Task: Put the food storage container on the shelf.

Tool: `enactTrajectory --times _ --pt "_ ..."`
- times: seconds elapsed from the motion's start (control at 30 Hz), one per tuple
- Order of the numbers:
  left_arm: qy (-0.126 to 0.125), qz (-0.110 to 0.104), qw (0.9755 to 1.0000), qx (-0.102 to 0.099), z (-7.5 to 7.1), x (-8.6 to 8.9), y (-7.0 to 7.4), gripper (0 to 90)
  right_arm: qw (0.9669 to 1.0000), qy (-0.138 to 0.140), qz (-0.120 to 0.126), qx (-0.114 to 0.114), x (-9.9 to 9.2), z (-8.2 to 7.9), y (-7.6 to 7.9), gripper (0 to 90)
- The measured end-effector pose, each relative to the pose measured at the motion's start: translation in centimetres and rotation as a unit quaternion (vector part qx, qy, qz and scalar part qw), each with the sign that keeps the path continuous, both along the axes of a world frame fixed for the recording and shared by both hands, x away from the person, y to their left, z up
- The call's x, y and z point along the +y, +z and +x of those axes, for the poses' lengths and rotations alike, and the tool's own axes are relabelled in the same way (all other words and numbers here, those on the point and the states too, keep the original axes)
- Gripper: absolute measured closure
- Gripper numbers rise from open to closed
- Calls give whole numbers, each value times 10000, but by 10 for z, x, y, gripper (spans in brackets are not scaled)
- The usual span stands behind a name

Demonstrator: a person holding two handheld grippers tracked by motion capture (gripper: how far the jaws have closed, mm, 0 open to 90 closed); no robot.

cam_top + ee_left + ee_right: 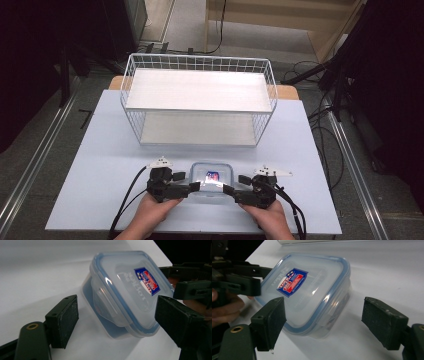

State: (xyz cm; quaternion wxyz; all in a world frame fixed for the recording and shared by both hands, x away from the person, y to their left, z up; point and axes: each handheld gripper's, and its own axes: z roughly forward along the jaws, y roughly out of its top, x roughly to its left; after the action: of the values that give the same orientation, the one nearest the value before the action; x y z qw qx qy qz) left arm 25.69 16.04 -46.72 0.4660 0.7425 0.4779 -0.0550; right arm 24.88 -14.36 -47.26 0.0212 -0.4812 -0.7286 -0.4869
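A clear plastic food box (pixel 211 181) with a blue-rimmed lid and a red-and-blue label lies on the pale table near its front edge. My left gripper (pixel 195 188) is at the box's left side and my right gripper (pixel 229 190) at its right side, both pointing inward. In the left gripper view the box (pixel 125 290) sits between the wide-apart jaws of the left gripper (pixel 120 320), and one pad (pixel 63 320) is clear of it. In the right gripper view the box (pixel 312 290) lies between the spread jaws of the right gripper (pixel 328 323), well short of the far pad (pixel 384 325).
A white wire basket rack (pixel 197 64) with two shelves stands at the back middle of the table (pixel 100 165). Cables trail from both grippers toward the front edge. Dark stands and cables lie on the floor at both sides.
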Motion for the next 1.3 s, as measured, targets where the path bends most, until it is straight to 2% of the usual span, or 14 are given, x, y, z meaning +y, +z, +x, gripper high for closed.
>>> enactTrajectory --times 0.03,0.2,0.43,0.63,0.83,1.3 --pt "-10 -63 10000 66 1 -1 -1 202 10000 -6 38 59 2 0 -1 205" --pt "-101 -190 9997 121 0 -3 -1 258 9993 2 259 254 6 5 -5 237" --pt "-100 -271 9994 170 -1 -3 -2 307 9987 32 423 282 5 3 -6 330" --pt "-62 -326 9994 -5 -8 1 4 411 9980 29 556 293 0 0 -2 432" --pt "-99 -248 9995 -177 -16 3 8 475 9979 24 612 207 -4 -7 1 490" --pt "-160 -43 9989 -440 -24 1 12 503 9986 46 531 43 -4 -15 5 509"
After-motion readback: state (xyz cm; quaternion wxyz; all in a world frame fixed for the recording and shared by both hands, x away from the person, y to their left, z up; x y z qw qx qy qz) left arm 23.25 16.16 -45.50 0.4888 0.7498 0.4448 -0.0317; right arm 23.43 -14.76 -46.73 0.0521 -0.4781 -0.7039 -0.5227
